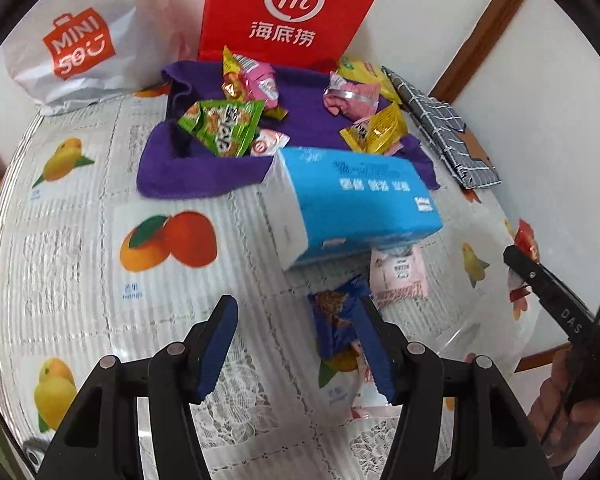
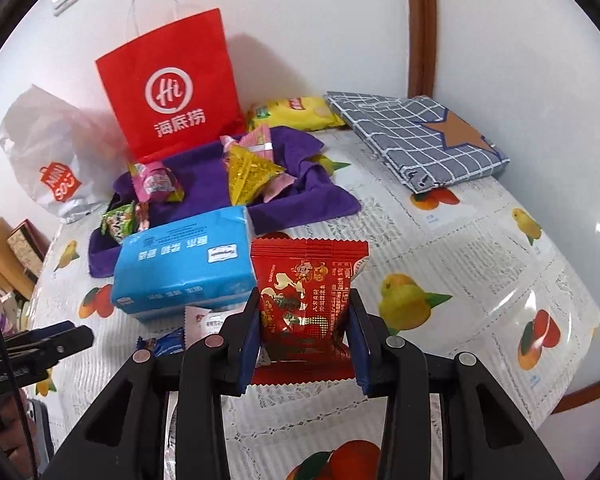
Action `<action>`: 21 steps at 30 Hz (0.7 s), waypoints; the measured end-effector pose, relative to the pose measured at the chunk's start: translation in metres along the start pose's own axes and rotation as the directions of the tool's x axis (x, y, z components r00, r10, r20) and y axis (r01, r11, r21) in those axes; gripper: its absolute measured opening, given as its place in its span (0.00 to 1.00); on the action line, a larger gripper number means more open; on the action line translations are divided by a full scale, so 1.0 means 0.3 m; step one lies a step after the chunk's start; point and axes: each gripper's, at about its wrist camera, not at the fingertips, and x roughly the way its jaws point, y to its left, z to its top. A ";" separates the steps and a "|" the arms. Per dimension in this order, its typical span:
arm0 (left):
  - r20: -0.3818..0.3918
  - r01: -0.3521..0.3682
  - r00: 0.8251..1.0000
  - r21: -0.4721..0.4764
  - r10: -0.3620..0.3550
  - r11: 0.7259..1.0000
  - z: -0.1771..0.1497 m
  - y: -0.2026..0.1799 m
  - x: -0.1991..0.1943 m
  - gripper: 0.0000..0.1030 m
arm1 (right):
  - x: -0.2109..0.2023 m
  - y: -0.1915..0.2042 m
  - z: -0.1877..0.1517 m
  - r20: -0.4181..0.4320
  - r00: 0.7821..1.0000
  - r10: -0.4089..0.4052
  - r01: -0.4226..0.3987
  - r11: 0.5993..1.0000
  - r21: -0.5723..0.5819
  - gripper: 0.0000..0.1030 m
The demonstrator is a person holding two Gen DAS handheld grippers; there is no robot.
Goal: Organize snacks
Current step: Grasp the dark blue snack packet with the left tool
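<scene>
Right tool clamped on red snack packet; left tool parted, empty, beside blue packet.

Snacks on cloth (tissue pack in front).

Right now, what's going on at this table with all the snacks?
A person is sorting snacks with two handheld grippers. The right gripper has a red snack packet pinched between its fingers, held above the table. The left gripper is open over a blue snack packet lying on the fruit-print tablecloth. Several snacks already sit on the purple cloth, behind a blue tissue pack.
</scene>
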 end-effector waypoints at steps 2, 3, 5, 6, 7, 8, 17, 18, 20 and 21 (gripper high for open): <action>0.000 0.001 1.000 -0.012 -0.001 1.000 -0.018 0.003 0.013 0.56 | 0.004 -0.005 -0.010 0.010 1.000 0.025 -0.025 0.999 -0.025 0.38; -0.007 -0.005 1.000 -0.024 0.005 1.000 -0.031 0.006 0.030 0.56 | 0.012 -0.009 -0.015 0.009 0.999 0.038 -0.038 0.998 -0.043 0.38; -0.028 -0.023 0.999 -0.045 0.022 0.999 -0.050 0.010 0.057 0.56 | 0.025 -0.017 -0.022 0.006 0.998 0.057 -0.057 0.997 -0.061 0.38; -0.038 -0.026 0.999 -0.059 0.024 0.998 -0.062 0.013 0.071 0.56 | 0.036 -0.023 -0.025 0.003 0.997 0.071 -0.071 0.995 -0.072 0.38; -0.051 -0.023 0.999 -0.076 0.019 0.997 -0.076 0.017 0.087 0.56 | 0.044 -0.029 -0.027 0.001 0.997 0.077 -0.077 0.994 -0.076 0.38; -0.055 -0.017 0.998 -0.091 0.012 0.996 -0.086 0.020 0.098 0.56 | 0.053 -0.038 -0.030 -0.001 0.996 0.085 -0.085 0.993 -0.079 0.38; -0.018 0.038 0.999 -0.138 -0.041 0.990 -0.111 -0.044 0.144 0.71 | 0.116 -0.100 -0.089 -0.016 0.999 0.040 -0.042 0.987 -0.153 0.38; -0.015 0.029 0.999 -0.132 -0.032 0.991 -0.106 -0.059 0.151 0.73 | 0.125 -0.108 -0.096 -0.021 0.999 0.039 -0.042 0.987 -0.154 0.38; -0.012 -0.004 1.000 -0.128 0.003 0.992 -0.090 -0.087 0.165 0.73 | 0.145 -0.130 -0.110 -0.028 0.999 0.033 -0.037 0.988 -0.151 0.38; -0.013 -0.010 1.000 -0.129 0.008 0.992 -0.085 -0.086 0.171 0.74 | 0.150 -0.141 -0.113 -0.031 0.999 0.031 -0.036 0.989 -0.147 0.38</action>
